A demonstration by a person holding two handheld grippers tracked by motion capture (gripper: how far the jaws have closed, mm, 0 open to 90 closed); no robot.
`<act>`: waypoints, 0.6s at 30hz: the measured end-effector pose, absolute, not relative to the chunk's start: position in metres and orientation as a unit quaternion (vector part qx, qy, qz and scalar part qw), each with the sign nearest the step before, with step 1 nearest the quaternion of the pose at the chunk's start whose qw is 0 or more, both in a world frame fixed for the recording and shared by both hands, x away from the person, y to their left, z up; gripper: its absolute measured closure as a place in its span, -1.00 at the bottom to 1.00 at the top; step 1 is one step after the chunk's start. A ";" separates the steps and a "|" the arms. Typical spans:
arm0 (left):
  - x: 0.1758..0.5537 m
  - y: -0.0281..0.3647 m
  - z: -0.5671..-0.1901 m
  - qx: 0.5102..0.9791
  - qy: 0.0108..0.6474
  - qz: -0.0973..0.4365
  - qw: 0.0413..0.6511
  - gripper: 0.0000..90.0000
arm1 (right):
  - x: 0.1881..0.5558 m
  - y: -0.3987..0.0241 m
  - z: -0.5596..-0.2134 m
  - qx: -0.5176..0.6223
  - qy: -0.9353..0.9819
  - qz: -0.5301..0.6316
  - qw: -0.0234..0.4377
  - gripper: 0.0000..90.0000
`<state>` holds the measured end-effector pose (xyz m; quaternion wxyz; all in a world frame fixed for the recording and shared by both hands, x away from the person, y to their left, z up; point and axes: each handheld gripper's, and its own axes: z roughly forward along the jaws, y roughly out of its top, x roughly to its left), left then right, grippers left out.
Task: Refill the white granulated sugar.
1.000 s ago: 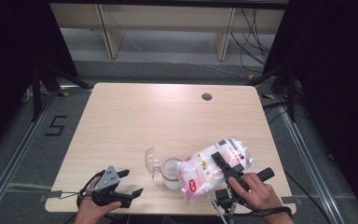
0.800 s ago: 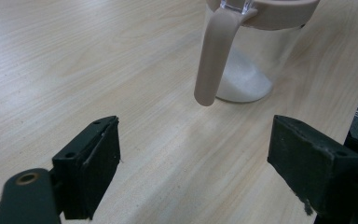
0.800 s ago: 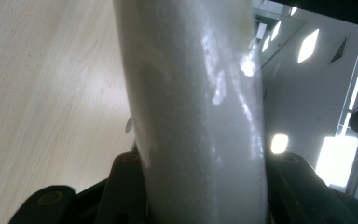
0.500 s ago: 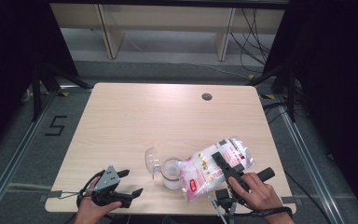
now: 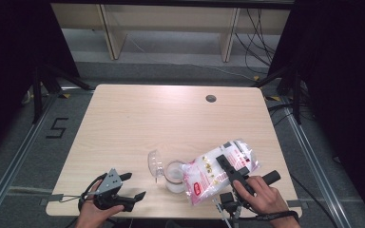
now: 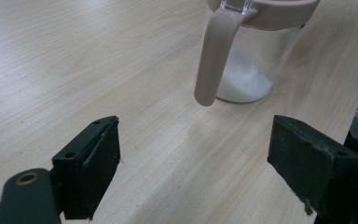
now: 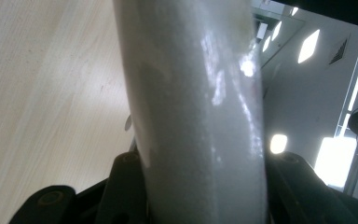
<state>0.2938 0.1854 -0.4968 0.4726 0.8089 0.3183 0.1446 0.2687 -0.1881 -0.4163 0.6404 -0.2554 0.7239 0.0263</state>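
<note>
High view: a clear jar with white grains in its bottom stands near the near edge of the tabletop, its clear lid flipped open on the side away from the bag. A plastic bag of white grains with a red and white label is tilted with its lower end right at the jar's mouth. The right tongs are clamped across the bag, just beside the jar; the right gripper view has the white bag squeezed between the two black jaws. The left tongs rest on the tabletop a short way from the jar on its lid side, gaping wide with nothing between them. Left gripper view: the jar stands ahead, its pink rim and pink handle facing the open jaws.
</note>
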 end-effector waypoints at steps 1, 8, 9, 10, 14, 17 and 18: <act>0.295 0.186 -0.497 0.812 0.310 0.148 0.471 -0.63 | 0.269 -0.188 -0.416 -0.256 0.724 0.026 0.640 0.42; 0.295 0.186 -0.497 0.812 0.311 0.148 0.471 -0.63 | 0.267 -0.188 -0.418 -0.243 0.734 0.021 0.634 0.42; 0.295 0.186 -0.497 0.812 0.311 0.148 0.471 -0.63 | 0.267 -0.187 -0.418 -0.251 0.728 0.023 0.638 0.42; 0.295 0.186 -0.497 0.812 0.311 0.148 0.471 -0.63 | 0.267 -0.187 -0.418 -0.253 0.727 0.023 0.638 0.42; 0.295 0.186 -0.497 0.812 0.311 0.148 0.471 -0.63 | 0.268 -0.186 -0.418 -0.262 0.723 0.020 0.639 0.42; 0.295 0.186 -0.497 0.812 0.311 0.148 0.471 -0.63 | 0.268 -0.186 -0.418 -0.262 0.724 0.019 0.638 0.42; 0.295 0.186 -0.497 0.812 0.311 0.148 0.471 -0.63 | 0.268 -0.186 -0.418 -0.262 0.724 0.019 0.638 0.42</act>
